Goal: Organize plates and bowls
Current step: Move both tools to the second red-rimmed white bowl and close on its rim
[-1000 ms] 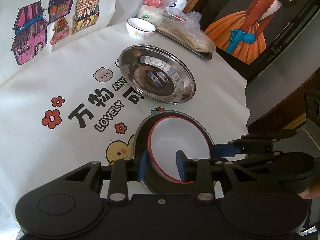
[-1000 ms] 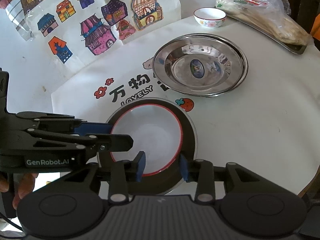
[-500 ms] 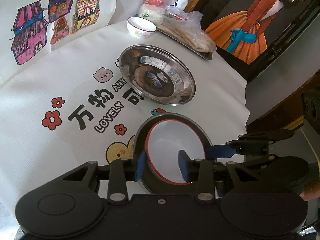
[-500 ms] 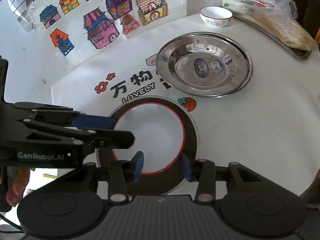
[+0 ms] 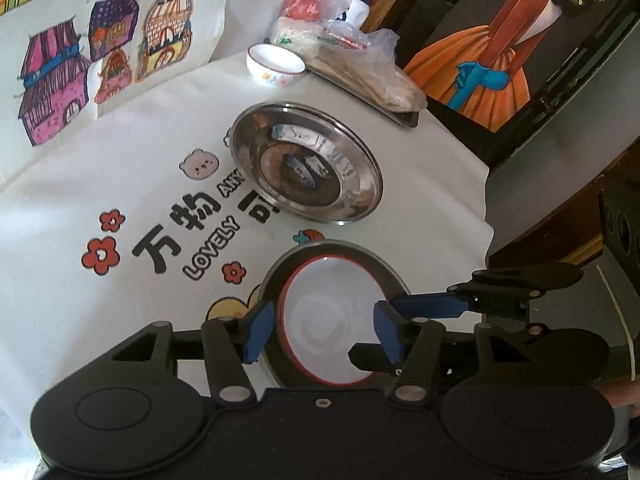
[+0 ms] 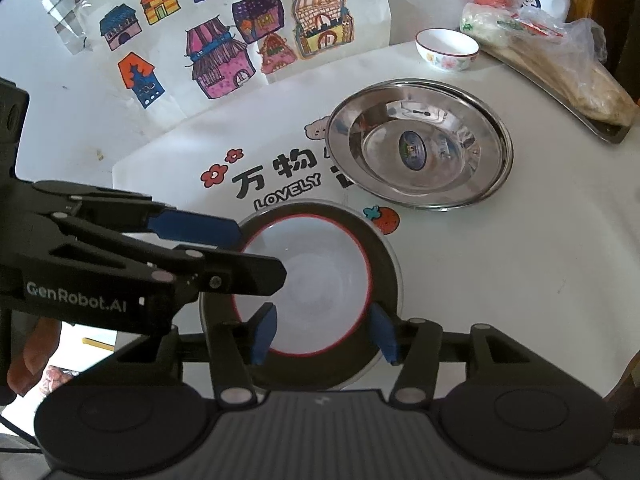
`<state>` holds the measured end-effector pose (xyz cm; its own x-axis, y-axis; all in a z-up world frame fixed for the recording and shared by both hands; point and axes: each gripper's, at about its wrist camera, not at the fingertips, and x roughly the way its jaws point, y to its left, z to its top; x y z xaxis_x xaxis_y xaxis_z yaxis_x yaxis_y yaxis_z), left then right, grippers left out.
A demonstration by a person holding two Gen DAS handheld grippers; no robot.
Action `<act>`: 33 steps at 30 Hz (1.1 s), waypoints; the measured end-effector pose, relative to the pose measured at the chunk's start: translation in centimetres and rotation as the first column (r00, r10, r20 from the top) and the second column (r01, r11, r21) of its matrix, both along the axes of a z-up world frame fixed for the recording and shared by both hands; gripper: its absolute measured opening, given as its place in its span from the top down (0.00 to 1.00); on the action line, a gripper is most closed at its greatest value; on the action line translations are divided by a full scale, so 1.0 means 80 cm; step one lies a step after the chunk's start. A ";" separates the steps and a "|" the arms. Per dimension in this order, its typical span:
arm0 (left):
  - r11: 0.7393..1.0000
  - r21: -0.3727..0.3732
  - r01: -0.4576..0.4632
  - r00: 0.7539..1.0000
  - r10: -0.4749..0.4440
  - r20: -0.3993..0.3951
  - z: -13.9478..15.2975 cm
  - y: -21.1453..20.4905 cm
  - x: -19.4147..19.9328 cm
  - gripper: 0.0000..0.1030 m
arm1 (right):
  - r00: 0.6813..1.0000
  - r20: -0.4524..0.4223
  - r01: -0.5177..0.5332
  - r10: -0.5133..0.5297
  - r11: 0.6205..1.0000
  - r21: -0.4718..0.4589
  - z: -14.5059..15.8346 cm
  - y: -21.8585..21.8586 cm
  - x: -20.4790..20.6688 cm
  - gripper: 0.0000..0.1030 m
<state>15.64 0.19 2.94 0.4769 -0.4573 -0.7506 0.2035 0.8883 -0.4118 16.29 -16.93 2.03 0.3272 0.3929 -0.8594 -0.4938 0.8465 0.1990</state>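
Printed bench cloth (image 5: pixel 120 168); red-rimmed bowl (image 5: pixel 332 332) released, both claws (image 5: pixel 324 330) (image 6: pixel 324 334) just opened, empty; stiff, breakable, rim best gripped.

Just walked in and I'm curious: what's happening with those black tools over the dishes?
A person holds two hand-held grippers over a white bowl with a red rim that sits inside a dark round dish on the white printed tablecloth. The left gripper and right gripper each straddle the bowl's rim; their jaws have just been opening, and neither grips it. A shiny steel plate and a small white floral bowl wait farther back.
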 end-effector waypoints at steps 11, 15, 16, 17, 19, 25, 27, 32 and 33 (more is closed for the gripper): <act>0.999 -0.035 -0.038 0.997 0.040 0.062 0.019 0.027 0.009 0.22 | 0.998 0.051 0.023 -0.030 0.990 0.136 0.018 -0.040 0.001 0.15; 0.996 -0.050 -0.077 0.992 0.082 0.097 0.029 0.041 0.021 0.08 | 0.993 0.068 0.077 -0.093 0.977 0.200 0.031 -0.072 0.017 0.08; 0.995 -0.051 -0.090 0.990 0.095 0.106 0.031 0.044 0.026 0.06 | 0.991 0.076 0.094 -0.113 0.973 0.213 0.035 -0.081 0.022 0.05; 0.994 -0.053 -0.099 0.988 0.105 0.112 0.032 0.047 0.031 0.05 | 0.987 0.084 0.113 -0.135 0.968 0.225 0.038 -0.088 0.027 0.03; 0.991 -0.051 -0.125 0.984 0.131 0.121 0.035 0.051 0.044 0.01 | 0.977 0.105 0.153 -0.185 0.953 0.262 0.049 -0.104 0.041 0.00; 0.983 -0.014 -0.185 0.972 0.185 0.147 0.033 0.044 0.103 0.01 | 0.935 0.121 0.270 -0.333 0.890 0.368 0.072 -0.144 0.104 0.00; 0.978 -0.002 -0.208 0.966 0.206 0.154 0.030 0.040 0.127 0.01 | 0.920 0.084 0.314 -0.382 0.850 0.423 0.070 -0.152 0.128 0.00; 0.964 0.019 -0.266 0.954 0.260 0.150 0.015 0.031 0.197 0.01 | 0.868 0.030 0.415 -0.496 0.757 0.504 0.046 -0.158 0.204 0.00; 0.962 0.020 -0.273 0.953 0.267 0.142 0.010 0.029 0.211 0.01 | 0.861 0.020 0.428 -0.508 0.744 0.513 0.039 -0.158 0.219 0.00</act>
<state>32.55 2.49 3.73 0.6774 -0.2692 -0.6845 0.0058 0.9325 -0.3610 33.80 -29.57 5.15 0.6863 0.4985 -0.5296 -0.1180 0.7948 0.5953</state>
